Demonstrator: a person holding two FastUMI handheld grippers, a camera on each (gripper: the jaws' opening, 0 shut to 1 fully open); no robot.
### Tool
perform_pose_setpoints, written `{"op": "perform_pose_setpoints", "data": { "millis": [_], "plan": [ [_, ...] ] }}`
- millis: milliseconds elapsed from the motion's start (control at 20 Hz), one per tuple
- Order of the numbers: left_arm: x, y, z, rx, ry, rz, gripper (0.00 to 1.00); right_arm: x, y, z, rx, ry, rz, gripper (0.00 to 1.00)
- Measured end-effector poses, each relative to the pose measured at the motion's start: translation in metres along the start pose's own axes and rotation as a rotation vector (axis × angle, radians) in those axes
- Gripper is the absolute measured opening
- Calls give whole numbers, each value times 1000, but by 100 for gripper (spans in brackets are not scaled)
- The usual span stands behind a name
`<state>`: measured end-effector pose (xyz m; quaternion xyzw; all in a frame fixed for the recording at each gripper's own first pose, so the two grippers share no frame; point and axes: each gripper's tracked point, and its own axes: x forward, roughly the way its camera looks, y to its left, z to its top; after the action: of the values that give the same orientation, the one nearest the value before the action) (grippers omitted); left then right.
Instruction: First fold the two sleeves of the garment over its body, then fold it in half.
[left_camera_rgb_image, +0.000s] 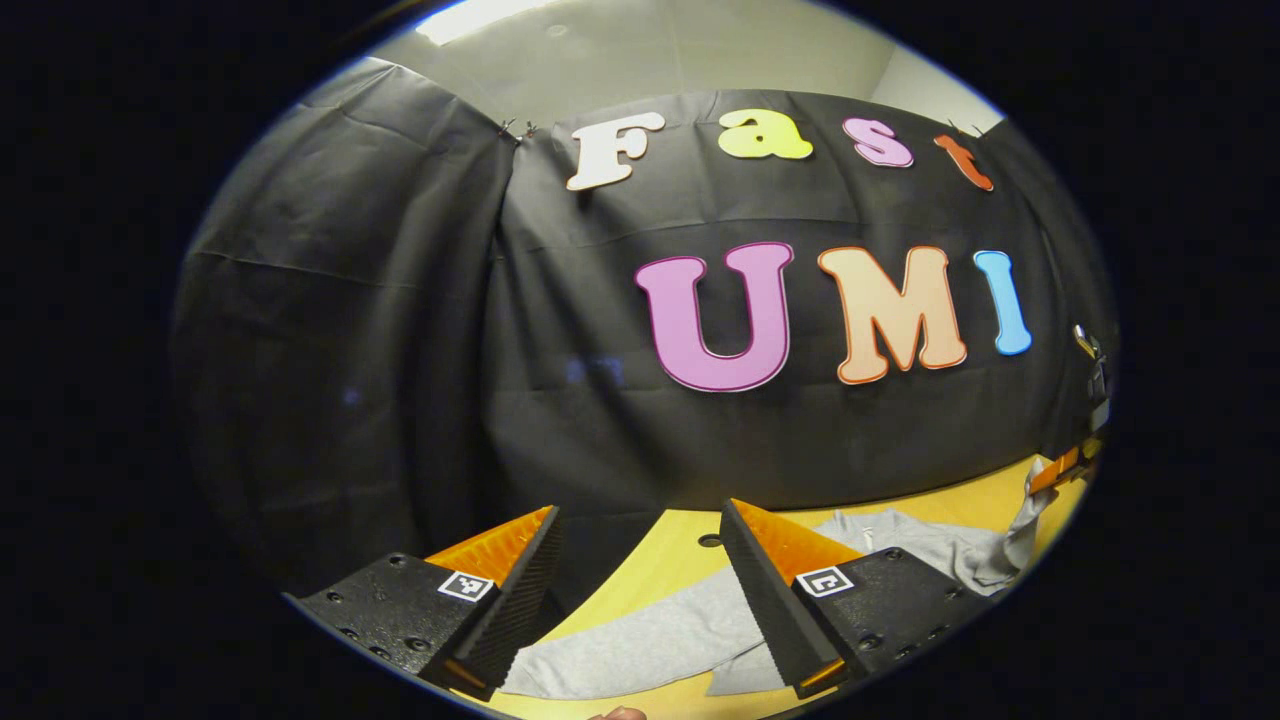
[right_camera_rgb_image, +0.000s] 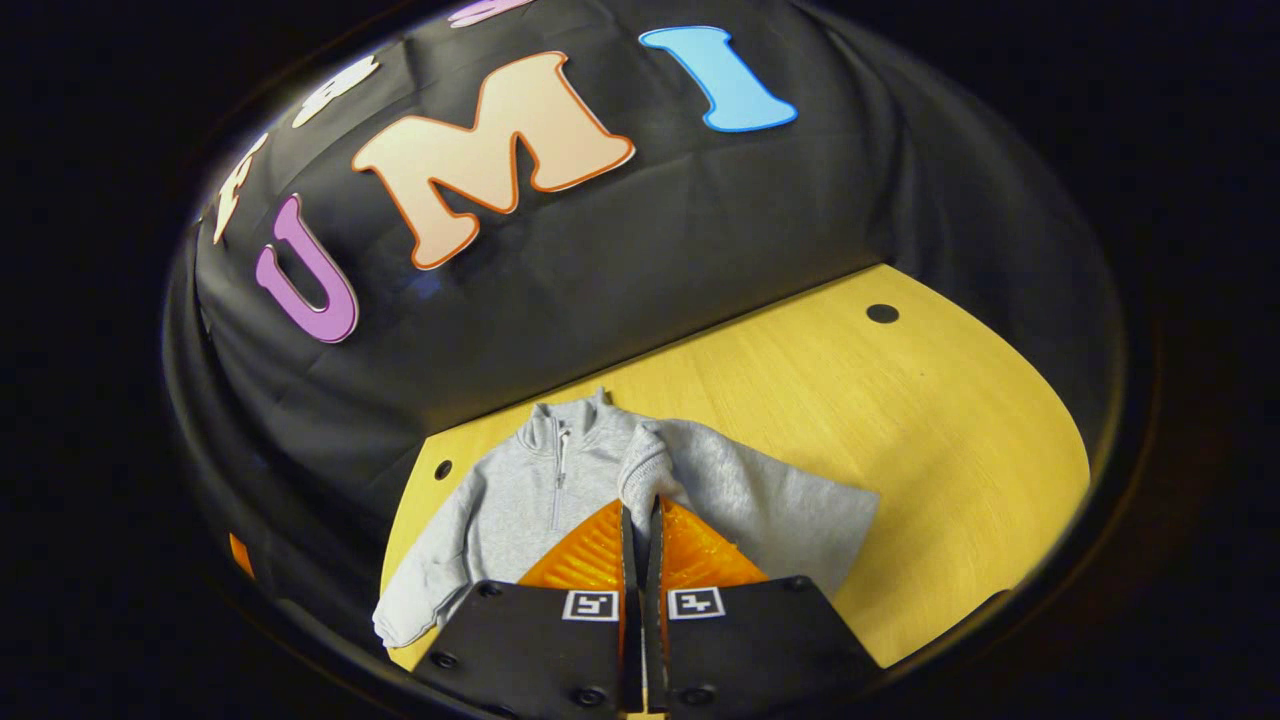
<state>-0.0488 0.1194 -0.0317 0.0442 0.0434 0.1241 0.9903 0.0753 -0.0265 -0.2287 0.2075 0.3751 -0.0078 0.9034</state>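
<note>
So you've got the yellow wooden table (right_camera_rgb_image: 900, 420) with the grey zip-neck sweater (right_camera_rgb_image: 520, 490) lying flat near the back edge, collar toward the black cloth wall (right_camera_rgb_image: 700, 220), one sleeve (right_camera_rgb_image: 420, 590) trailing off toward the front corner. Looks to me like you're on the first step, the sleeve fold: in the right gripper view your right gripper (right_camera_rgb_image: 640, 520) has its jaws pressed nearly together, with a lifted fold of grey fabric (right_camera_rgb_image: 645, 460) bunched right at the tips, so I'd say it's pinching the other sleeve and carrying it over the chest, though the grip itself is hidden. Your left gripper (left_camera_rgb_image: 640, 560) is hanging above the table with its jaws spread wide and nothing between them, sweater cloth (left_camera_rgb_image: 640, 640) lying below. Next move, I reckon: lay that pinched sleeve flat across the body without dragging the whole sweater, let go, then bring the left one down onto the trailing sleeve's cuff.
</note>
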Motion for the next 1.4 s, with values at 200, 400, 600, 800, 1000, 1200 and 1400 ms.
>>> {"op": "perform_pose_setpoints", "data": {
  "millis": [200,400,600,800,1000,1200,1400],
  "plan": [
    [-4,21,-4,0,8,36,96,16,41,0,-12,9,51,4],
    [-10,45,-13,0,27,74,96,32,93,-6,-63,15,110,4],
    [-17,73,-20,2,37,119,94,48,141,-16,-116,30,163,4],
    [-26,101,-32,-11,66,168,97,71,192,-30,-176,54,208,4],
    [-37,132,-43,-4,86,215,94,97,223,-61,-234,90,206,4],
    [-49,157,-51,9,104,256,97,124,236,-102,-291,152,191,4],
    [-56,169,-70,5,141,261,97,133,244,-124,-308,184,186,6]
  ]
}}
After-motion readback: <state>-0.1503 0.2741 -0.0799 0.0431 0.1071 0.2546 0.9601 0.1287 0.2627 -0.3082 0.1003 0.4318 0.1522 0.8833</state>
